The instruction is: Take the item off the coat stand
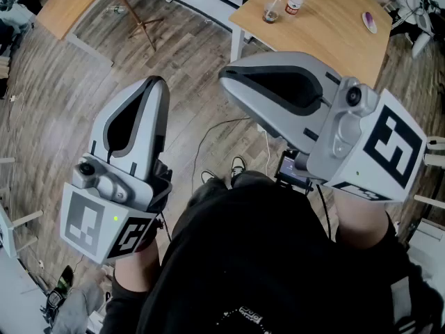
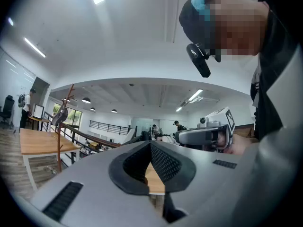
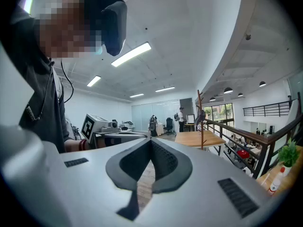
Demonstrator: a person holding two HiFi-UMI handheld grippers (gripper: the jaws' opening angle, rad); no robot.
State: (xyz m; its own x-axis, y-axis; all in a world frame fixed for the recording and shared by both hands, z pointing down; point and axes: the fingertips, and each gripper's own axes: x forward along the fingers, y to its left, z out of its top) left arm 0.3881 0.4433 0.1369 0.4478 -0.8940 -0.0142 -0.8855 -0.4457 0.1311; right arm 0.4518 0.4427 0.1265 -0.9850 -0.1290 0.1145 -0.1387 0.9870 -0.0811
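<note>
Two grippers, left and right, each closed fully, holding nothing. One coat stand carrying one dark item. Two wooden tables.

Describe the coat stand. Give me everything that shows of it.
The coat stand is a thin reddish-brown pole, wood by its look, standing upright on the plank floor right beside a light wooden table. Short pegs branch off near its top, and a grey item hangs from one of them. The head view shows its splayed feet resting on the floor. It stands far across the room.
</note>
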